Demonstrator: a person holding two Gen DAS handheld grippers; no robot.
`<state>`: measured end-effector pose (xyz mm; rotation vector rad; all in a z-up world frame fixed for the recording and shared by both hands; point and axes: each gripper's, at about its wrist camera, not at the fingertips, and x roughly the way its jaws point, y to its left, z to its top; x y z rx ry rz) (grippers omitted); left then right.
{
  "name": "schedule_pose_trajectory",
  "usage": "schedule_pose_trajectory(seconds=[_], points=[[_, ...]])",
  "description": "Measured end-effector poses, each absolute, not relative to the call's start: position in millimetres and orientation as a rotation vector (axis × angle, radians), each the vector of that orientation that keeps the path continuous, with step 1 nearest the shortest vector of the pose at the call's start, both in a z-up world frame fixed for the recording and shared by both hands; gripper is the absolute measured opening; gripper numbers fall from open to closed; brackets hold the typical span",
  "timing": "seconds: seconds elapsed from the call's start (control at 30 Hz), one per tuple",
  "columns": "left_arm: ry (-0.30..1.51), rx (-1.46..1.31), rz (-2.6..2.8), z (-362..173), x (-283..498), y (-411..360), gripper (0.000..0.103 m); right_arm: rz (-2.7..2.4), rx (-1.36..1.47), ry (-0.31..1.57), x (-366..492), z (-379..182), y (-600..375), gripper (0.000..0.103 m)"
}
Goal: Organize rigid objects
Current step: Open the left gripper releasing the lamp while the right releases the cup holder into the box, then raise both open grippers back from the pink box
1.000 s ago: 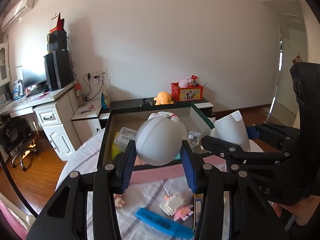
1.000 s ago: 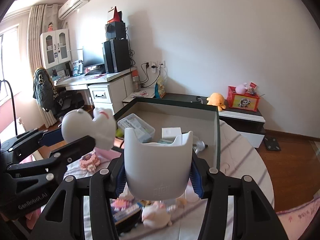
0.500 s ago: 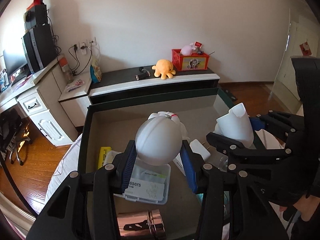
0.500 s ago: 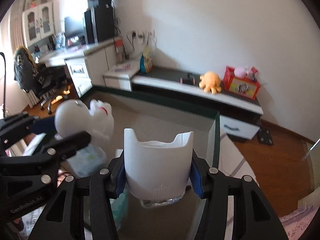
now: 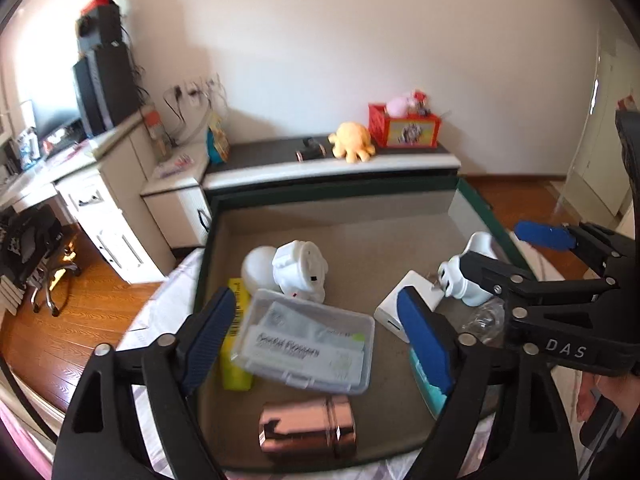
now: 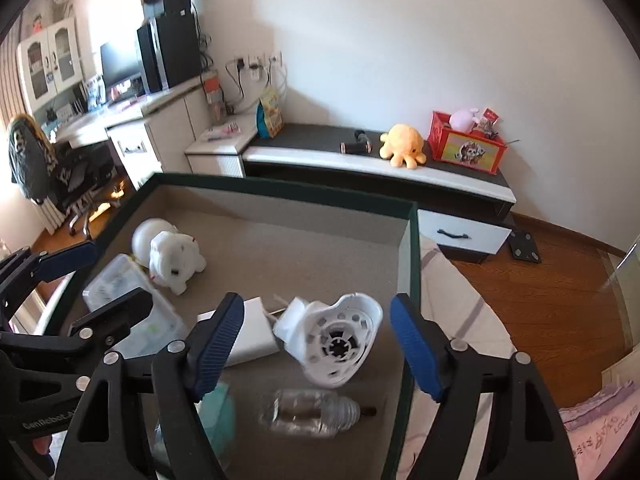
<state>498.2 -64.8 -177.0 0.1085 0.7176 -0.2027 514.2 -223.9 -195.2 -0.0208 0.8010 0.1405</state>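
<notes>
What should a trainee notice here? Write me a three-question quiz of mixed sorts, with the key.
1. True or false: the left gripper is shut on the white toy figure.
2. What lies just ahead of the right gripper, between its open jaws? A) a vented white shell; B) a red mug; C) a spoon.
3. Fill in: the copper canister in the box lies on its ____.

Key
1. False: the jaws are open and the figure lies in the box.
2. A.
3. Side.
</notes>
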Motion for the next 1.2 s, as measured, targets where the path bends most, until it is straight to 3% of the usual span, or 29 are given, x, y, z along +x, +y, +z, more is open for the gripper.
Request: schedule_pose_trajectory(seconds=[0.13,0.27,0.33,0.37,0.8,1.2], points=[[0.553,0.067,-0.135,-147.2,430.0,-41.3,0.102,0.153,0.016,0.722,468.8,-166.9,-222.2,0.082],[0.418,0.062,-0.077,-124.4,355.2,-23.6,0.103,0.164,0.016,0.598,400.3,-134.9,-214.1,0.087],[0.356,0.067,-0.041,-115.2,319.4,-15.1,0.103,0.159,0.009,0.54,368.6,-121.7,-207.6,0.094],[0.337,0.078,-0.027,-112.3,302.3,-12.0,0.103,0.154,0.0,0.513,348.0,-116.2,-203.3,0.103],[0.206,-0.017,-0.004,-97.2,152.5,26.1,0.103,0.005,-0.042,0.208,160.8,-88.8,-168.9,0.103],[0.168,-0.005,-0.027,-88.5,121.2,21.3,0.103,-0.008,-0.044,0.176,115.7,-80.5,-159.0,0.103]])
